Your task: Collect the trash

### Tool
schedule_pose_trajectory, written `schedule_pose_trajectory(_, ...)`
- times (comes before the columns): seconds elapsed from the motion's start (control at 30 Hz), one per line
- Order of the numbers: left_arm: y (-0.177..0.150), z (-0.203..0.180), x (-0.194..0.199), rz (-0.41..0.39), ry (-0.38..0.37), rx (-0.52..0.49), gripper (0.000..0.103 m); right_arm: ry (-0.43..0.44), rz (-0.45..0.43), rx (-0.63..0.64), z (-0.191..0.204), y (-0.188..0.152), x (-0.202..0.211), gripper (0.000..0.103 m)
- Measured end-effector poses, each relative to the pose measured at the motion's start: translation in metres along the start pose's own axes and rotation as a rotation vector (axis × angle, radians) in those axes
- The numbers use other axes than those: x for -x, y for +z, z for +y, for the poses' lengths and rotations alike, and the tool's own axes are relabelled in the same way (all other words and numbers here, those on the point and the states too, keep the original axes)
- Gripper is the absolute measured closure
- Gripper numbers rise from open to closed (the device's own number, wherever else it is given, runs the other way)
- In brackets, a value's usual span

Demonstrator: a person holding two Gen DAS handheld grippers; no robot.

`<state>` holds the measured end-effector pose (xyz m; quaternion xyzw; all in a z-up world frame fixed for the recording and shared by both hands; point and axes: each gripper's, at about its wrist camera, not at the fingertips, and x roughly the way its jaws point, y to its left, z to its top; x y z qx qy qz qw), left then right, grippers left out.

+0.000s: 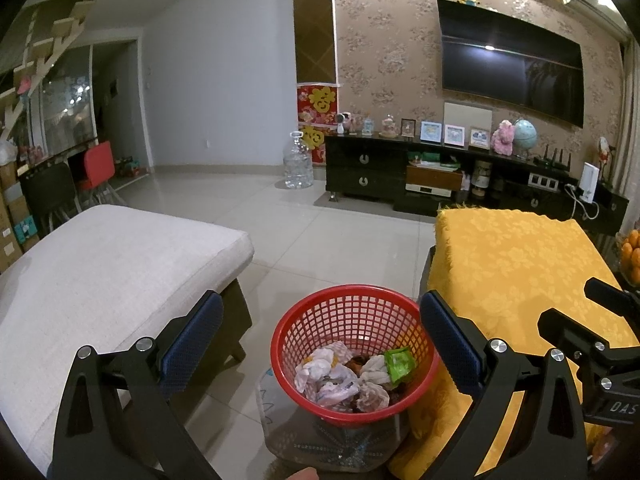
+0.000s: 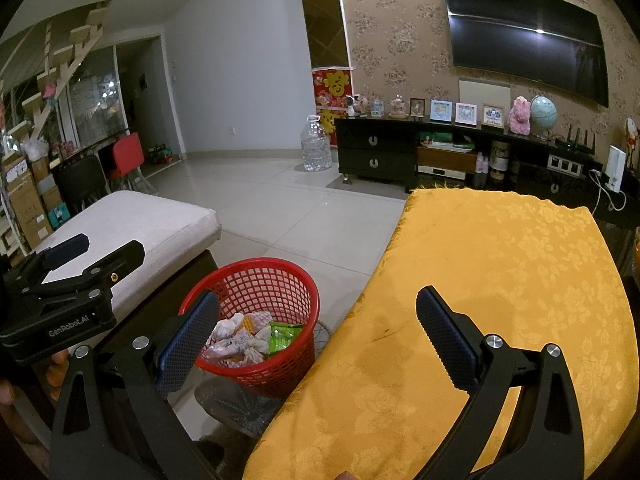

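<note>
Left wrist view: left hand-held gripper (image 1: 320, 344) spread wide, nothing between the blue pads, hanging right over red mesh basket (image 1: 352, 304). Basket on the floor, between grey ottoman (image 1: 112, 264) and yellow-cloth worktop (image 1: 520, 264). Inside basket: crumpled tissues (image 1: 332, 376), green wrapper (image 1: 398, 364), some brownish scraps, too small to identify. Right hand-held gripper's black body visible at right edge, above the yellow cloth. No loose trash seen on ottoman, floor tiles or cloth in this view.

Right wrist view: right hand-held gripper (image 2: 318, 340) also spread wide and empty, aimed at edge of yellow-cloth worktop (image 2: 500, 280). Red mesh basket (image 2: 280, 280) lower left of centre, partly behind the left finger; same tissues (image 2: 240, 344) and green wrapper (image 2: 282, 336) inside. Left hand-held gripper's body at far left, over ottoman (image 2: 140, 220) edge. Cloth surface bare apart from a few dark marks.

Step judged: late, likely finished or between drops — all visible trash already in basket, both tools empty. Next move calls for scanning for leftover pieces out of frame; if any found, approach with fingers apart, pinch lightly (paper crushes, slips), carry over basket rim, release above centre.
</note>
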<state>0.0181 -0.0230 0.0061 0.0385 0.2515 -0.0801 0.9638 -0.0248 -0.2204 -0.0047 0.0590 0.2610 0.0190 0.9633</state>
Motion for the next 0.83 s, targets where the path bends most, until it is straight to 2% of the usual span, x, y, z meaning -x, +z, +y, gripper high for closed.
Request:
schedule_pose_trajectory(0.6, -0.001, 0.005, -0.001, 0.017, -0.013, 0.016, 0.008, -0.016, 0.005, -0.004, -0.01, -0.009, 0.007, 0.007)
schedule_pose_trajectory(0.73, -0.002, 0.005, -0.001, 0.007, -0.013, 0.04, 0.008, -0.049, 0.01, -0.02, -0.028, -0.013, 0.015, 0.007)
schedule_pose_trajectory(0.83, -0.001, 0.003, 0.002, 0.004, -0.043, 0.048, 0.008, -0.106, 0.024, -0.077, -0.07, -0.013, 0.023, 0.007)
